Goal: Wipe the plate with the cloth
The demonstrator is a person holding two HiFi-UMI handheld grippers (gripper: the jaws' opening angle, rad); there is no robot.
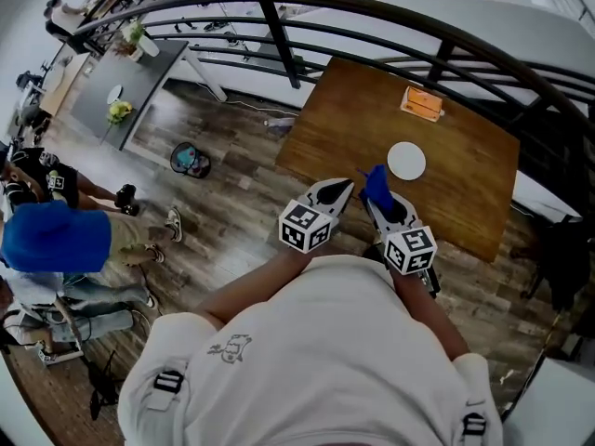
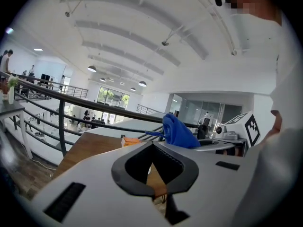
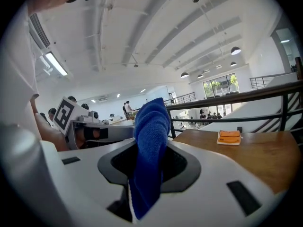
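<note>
Wooden table (image 1: 465, 189) ahead, right tool (image 1: 383, 203) near level, gripping cloth (image 3: 150, 136)

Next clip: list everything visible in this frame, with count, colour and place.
table: one, brown wood, ahead of the person
plate: one, white, on the table
orange block: one, at the table's far side
cloth: one, blue, in the right gripper
railing: one, black, curving behind the table
grey table: one, upper left
bag: one, dark with teal, on the floor left of the table
bystanders: at least two, far left, one in a blue top
left gripper: one, white and black, fingers shut, empty
right gripper: one, white and black, fingers shut on the cloth
</note>
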